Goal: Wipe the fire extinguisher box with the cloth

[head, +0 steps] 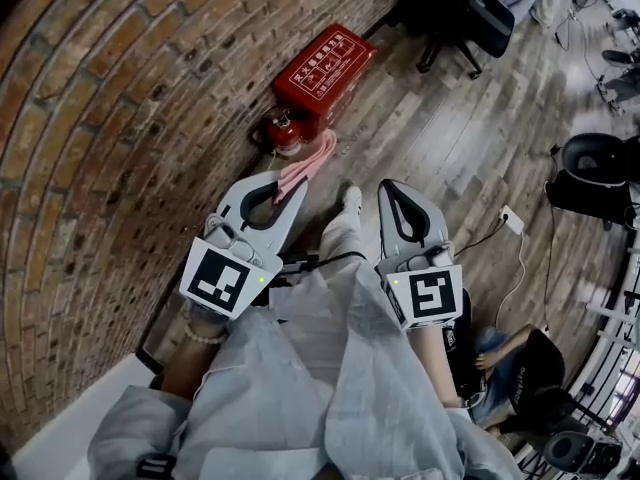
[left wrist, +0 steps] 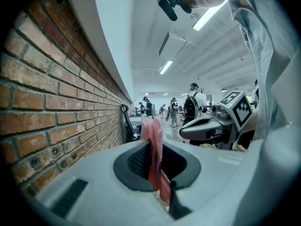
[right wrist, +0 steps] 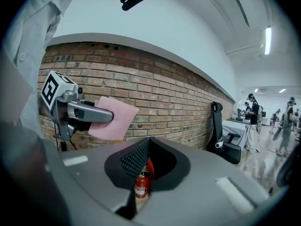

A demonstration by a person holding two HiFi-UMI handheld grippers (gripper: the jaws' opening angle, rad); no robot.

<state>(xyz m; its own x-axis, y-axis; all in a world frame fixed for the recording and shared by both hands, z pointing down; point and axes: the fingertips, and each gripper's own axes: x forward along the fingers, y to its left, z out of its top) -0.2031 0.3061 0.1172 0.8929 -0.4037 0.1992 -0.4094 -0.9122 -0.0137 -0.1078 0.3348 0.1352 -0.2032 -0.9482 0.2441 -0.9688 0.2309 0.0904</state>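
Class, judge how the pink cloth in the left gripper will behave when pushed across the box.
Probably floppy: the cloth droops from the left gripper. Likely light, since it hangs from one clamped edge. It should fold against the box.

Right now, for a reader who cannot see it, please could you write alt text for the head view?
Seen from above, the left claw grips a pink cloth, held out toward a red box on the wood floor by a brick wall. A red extinguisher stands at the box's near end; the right claw is shut and empty.
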